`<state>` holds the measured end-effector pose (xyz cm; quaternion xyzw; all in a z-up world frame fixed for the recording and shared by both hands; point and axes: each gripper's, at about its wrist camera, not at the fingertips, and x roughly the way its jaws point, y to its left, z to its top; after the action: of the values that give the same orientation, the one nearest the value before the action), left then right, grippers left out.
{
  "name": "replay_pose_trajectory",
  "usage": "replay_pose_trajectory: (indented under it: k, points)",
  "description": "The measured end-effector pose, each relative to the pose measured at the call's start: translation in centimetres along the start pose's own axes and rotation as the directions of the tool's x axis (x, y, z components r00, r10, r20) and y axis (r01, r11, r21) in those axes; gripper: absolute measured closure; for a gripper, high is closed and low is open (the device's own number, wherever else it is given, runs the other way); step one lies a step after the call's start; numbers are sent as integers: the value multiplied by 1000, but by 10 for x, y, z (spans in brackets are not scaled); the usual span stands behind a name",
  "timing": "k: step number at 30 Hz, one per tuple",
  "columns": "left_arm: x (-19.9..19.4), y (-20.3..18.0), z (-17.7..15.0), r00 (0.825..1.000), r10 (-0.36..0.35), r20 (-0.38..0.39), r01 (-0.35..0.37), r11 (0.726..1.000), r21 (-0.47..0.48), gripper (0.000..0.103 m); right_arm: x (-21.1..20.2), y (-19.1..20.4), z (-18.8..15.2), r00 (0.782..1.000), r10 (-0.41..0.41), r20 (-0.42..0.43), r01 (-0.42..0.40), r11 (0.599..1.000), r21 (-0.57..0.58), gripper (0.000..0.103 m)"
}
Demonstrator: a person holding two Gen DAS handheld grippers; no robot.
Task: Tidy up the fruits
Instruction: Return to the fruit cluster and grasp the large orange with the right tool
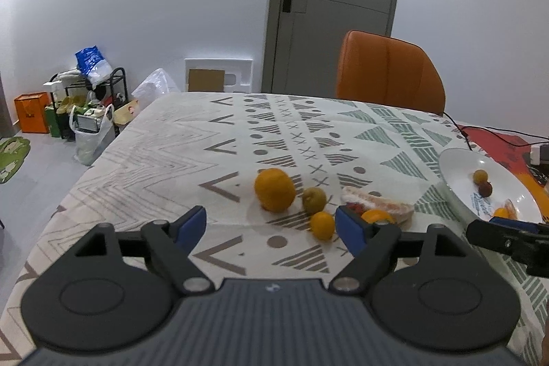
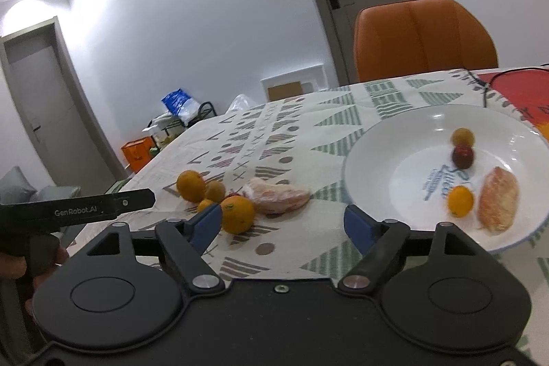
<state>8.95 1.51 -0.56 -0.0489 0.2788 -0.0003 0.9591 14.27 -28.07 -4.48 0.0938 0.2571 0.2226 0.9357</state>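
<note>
A cluster of fruit lies on the patterned tablecloth: a large orange [image 1: 275, 190], a kiwi [image 1: 314, 200], a small orange [image 1: 322, 225], another orange [image 1: 376, 215] and a peeled pomelo wedge [image 1: 377, 203]. My left gripper [image 1: 271, 227] is open and empty just before them. The white plate [image 2: 377, 160] holds a yellowish fruit [image 2: 463, 137], a dark red fruit [image 2: 462, 156], a small orange [image 2: 460, 201] and a pomelo wedge [image 2: 498, 203]. My right gripper [image 2: 284, 225] is open and empty between the cluster [image 2: 236, 213] and the plate.
An orange chair [image 1: 387, 71] stands at the table's far side. A black cable [image 1: 480, 132] and a red mat lie at the far right. Bags and a rack [image 1: 85, 102] sit on the floor to the left, beyond the table edge.
</note>
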Motion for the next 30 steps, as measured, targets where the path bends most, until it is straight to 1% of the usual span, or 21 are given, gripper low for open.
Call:
replay_pose_trajectory:
  k: [6, 20, 23, 25, 27, 29, 30]
  points:
    - [4, 13, -5, 1000, 18, -14, -18, 999, -28, 21, 16, 11, 1, 999, 19, -31, -19, 1000, -19, 22]
    - [17, 41, -9, 998, 47, -47, -51, 995, -90, 21, 57, 35, 1, 994, 48, -97, -54, 997, -53, 22]
    - [19, 45, -11, 997, 58, -54, -64, 993, -103, 19, 65, 38, 2, 993, 51, -108, -58, 997, -58, 22]
    - [20, 46, -11, 997, 63, -52, -68, 992, -105, 18, 72, 40, 2, 991, 48, -122, -56, 996, -66, 24]
    - [20, 46, -11, 997, 63, -51, -68, 992, -105, 18, 77, 42, 0, 990, 39, -137, -49, 996, -73, 34]
    - [21, 47, -11, 997, 60, -50, -65, 992, -107, 17, 82, 42, -1, 988, 36, -151, -47, 996, -72, 37]
    - [21, 46, -11, 997, 62, -51, -68, 992, -107, 17, 84, 42, -2, 988, 33, -153, -44, 997, -70, 40]
